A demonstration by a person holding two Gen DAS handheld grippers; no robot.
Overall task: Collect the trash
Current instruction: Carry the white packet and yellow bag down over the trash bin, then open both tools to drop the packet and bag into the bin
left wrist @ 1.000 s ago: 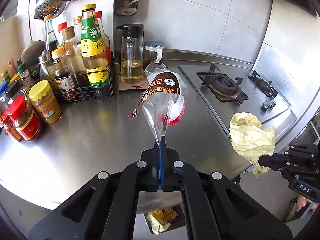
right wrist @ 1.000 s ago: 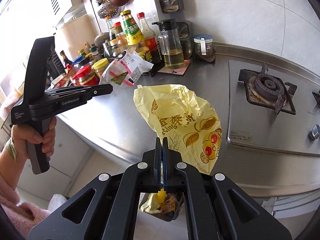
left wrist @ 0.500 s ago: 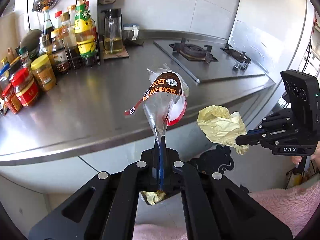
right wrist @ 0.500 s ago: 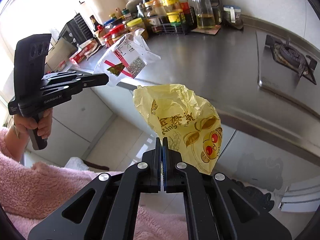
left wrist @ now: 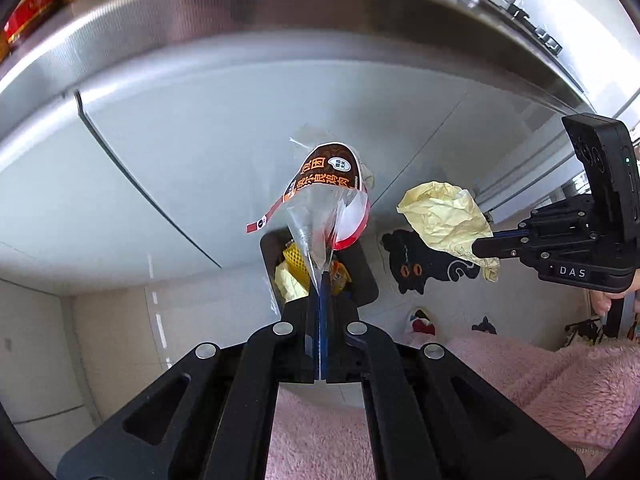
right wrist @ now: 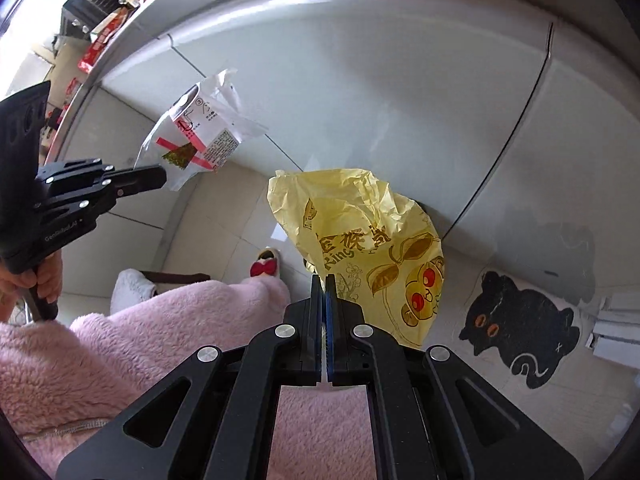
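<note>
My left gripper (left wrist: pixel 322 280) is shut on a clear plastic food wrapper (left wrist: pixel 326 200) with a brown and red label; it hangs in the air over a black trash bin (left wrist: pixel 362 268) on the floor that holds yellow scraps. The wrapper also shows in the right wrist view (right wrist: pixel 200 136), held by the left gripper (right wrist: pixel 160 174). My right gripper (right wrist: pixel 325 280) is shut on a crumpled yellow paper bag (right wrist: pixel 368 240) with cartoon print, which mostly hides the bin in that view. The bag (left wrist: pixel 444 216) and right gripper (left wrist: pixel 478 246) hang to the right of the bin.
Grey cabinet doors (left wrist: pixel 200 140) stand under the steel counter edge (left wrist: pixel 240 12). A black cat floor mat (right wrist: pixel 520 320) lies to the right of the bin. My pink fleece clothing (right wrist: pixel 160 328) and a slipper (right wrist: pixel 266 268) are below the grippers.
Both grippers have dropped from counter height to below the counter edge, carrying the wrapper and the yellow bag. The views now point down at the floor and the bin.
</note>
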